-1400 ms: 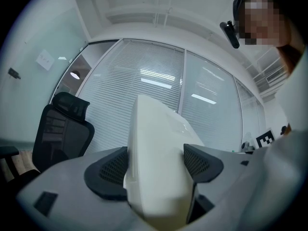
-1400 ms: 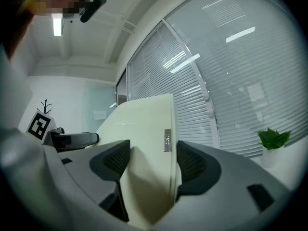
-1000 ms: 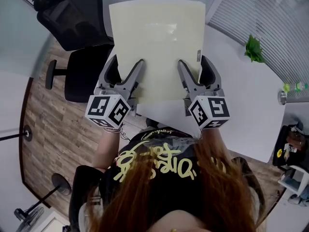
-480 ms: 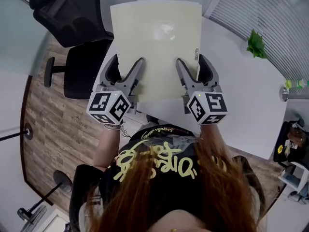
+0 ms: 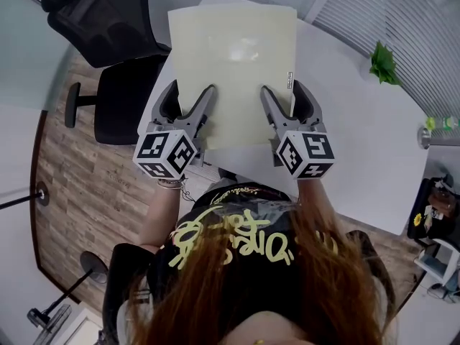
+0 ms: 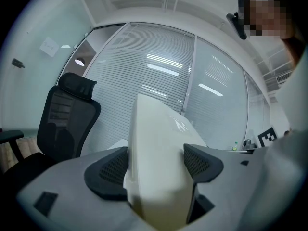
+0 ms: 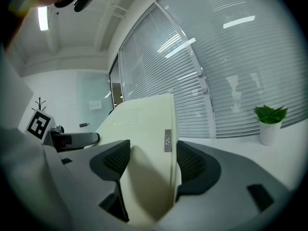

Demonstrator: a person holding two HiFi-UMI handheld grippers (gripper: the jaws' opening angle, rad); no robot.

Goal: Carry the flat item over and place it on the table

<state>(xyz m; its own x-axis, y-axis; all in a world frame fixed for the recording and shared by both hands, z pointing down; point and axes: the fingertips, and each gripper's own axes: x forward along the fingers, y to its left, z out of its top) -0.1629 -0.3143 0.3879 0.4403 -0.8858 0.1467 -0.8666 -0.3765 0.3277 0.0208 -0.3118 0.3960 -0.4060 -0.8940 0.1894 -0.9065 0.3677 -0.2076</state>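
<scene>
A pale cream flat board [image 5: 231, 63] is held out in front of the person, above the near corner of the white table [image 5: 352, 142]. My left gripper [image 5: 188, 100] is shut on the board's near left edge. My right gripper [image 5: 287, 95] is shut on its near right edge. In the left gripper view the board [image 6: 156, 153] fills the gap between the two black pads [image 6: 111, 170]. The right gripper view shows the board [image 7: 144, 148] between the pads [image 7: 192, 163], a small grey label on its edge.
A black office chair [image 5: 108, 42] stands to the left of the table on the wood floor. A small green plant [image 5: 381, 67] sits at the table's far right by the window blinds. Dark items [image 5: 431, 214] lie at the right edge.
Both grippers and the board have shifted slightly forward and to the right, further over the table. The grip on the board is unchanged.
</scene>
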